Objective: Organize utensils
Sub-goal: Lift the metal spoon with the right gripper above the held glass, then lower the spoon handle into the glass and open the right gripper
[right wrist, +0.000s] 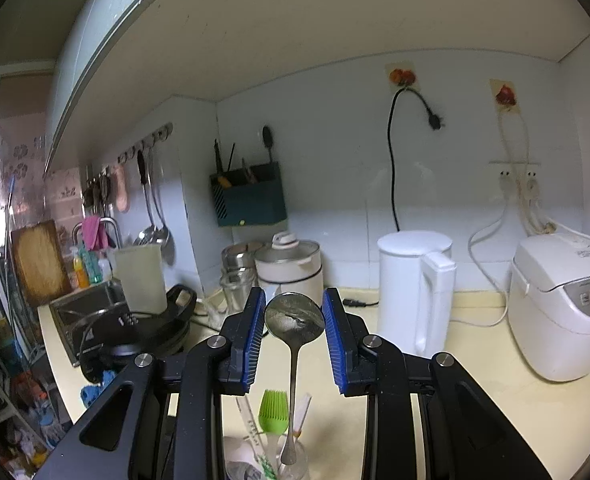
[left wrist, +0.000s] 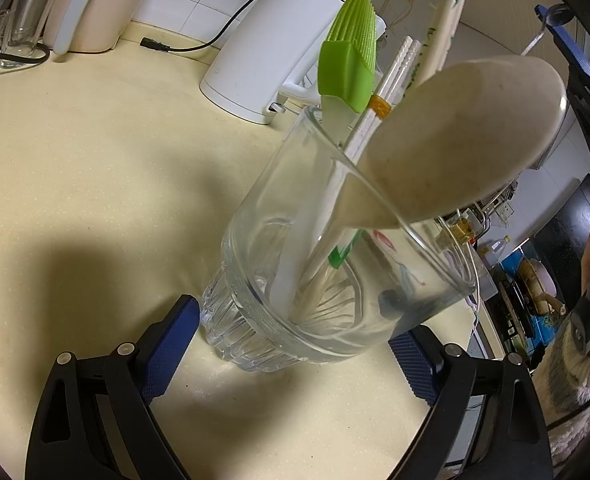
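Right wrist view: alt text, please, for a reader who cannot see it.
The right gripper holds a metal spoon by its bowl, handle hanging down over a glass of utensils with a green brush. A white kettle and rice cooker stand behind.

Dim warm indoor light, broad soft shadow on the countertop (left wrist: 75, 160), heavy fisheye bending, dark vignetted corners.

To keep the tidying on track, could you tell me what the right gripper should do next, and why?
Probably lower the metal spoon handle-first into the glass: the right gripper holds its bowl, and the handle hangs over the glass.
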Available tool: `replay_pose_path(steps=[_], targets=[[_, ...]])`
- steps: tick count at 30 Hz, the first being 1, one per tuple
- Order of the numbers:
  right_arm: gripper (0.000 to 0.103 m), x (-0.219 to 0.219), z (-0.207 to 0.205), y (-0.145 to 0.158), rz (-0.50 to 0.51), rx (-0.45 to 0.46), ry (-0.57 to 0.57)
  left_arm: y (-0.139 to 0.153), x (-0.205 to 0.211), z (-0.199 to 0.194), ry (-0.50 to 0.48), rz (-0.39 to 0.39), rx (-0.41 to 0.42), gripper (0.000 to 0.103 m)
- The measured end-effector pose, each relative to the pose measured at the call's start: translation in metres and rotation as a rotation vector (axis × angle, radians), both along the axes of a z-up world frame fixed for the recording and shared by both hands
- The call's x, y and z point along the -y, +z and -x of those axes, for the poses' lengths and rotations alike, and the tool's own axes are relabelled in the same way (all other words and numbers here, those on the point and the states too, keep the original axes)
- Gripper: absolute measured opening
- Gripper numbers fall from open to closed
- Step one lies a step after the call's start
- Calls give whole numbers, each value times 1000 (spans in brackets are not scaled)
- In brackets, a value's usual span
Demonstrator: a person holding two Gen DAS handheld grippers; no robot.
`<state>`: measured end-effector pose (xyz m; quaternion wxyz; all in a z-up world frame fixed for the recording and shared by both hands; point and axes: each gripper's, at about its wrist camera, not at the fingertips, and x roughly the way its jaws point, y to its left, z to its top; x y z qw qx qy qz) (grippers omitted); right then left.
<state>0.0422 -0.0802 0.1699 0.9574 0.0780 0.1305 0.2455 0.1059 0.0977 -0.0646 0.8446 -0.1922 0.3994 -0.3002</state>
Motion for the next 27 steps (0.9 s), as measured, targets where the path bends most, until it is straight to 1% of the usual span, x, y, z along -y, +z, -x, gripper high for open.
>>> replay_pose_path(steps=[8,19,27], targets=[[29,-3,-4,-16,37,-54,18,0,0,0,0,0,0,94],[30,-25,-11,-57,116,-179,69,0,0,0,0,0,0,94],[30,-36,-15,-73,143,-227,85,0,1,0,0,0,1,94]])
